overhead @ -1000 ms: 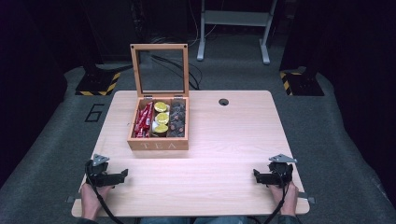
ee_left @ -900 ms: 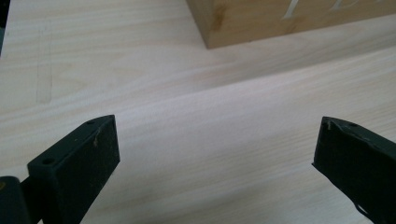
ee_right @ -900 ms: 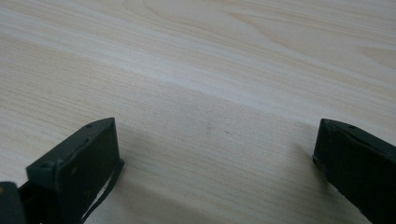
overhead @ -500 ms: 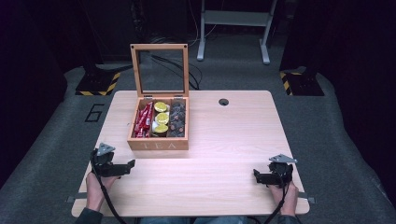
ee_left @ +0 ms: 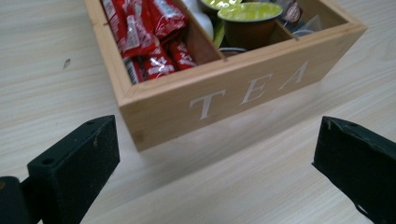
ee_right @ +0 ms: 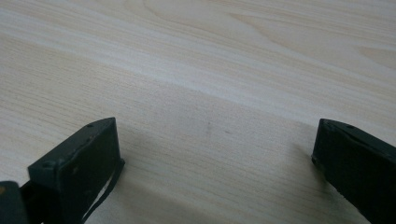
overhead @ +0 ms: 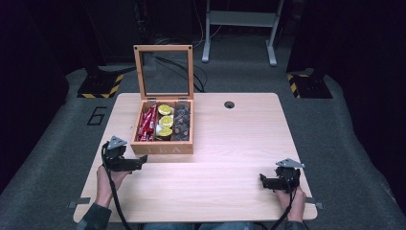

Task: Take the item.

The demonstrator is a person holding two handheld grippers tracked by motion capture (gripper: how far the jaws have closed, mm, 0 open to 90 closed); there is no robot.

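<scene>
L gripper (overhead: 139, 164) wide, near tea box (ee_left: 233, 93) | R gripper (overhead: 264, 180) wide, over table (overhead: 230, 143) | box far end cut off

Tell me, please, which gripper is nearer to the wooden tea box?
The left. The left gripper is just in front of the wooden tea box, near its front left corner, jaws open and not touching it. The right gripper sits far off by the table's near right edge.

1. The room is dim; overhead light brightens the table (overhead: 230, 143), while the floor around it falls dark.
2. Soft shadows lie beneath the fingers (ee_right: 74, 168).
3. Both close-up views look slightly soft and grainy.
</scene>
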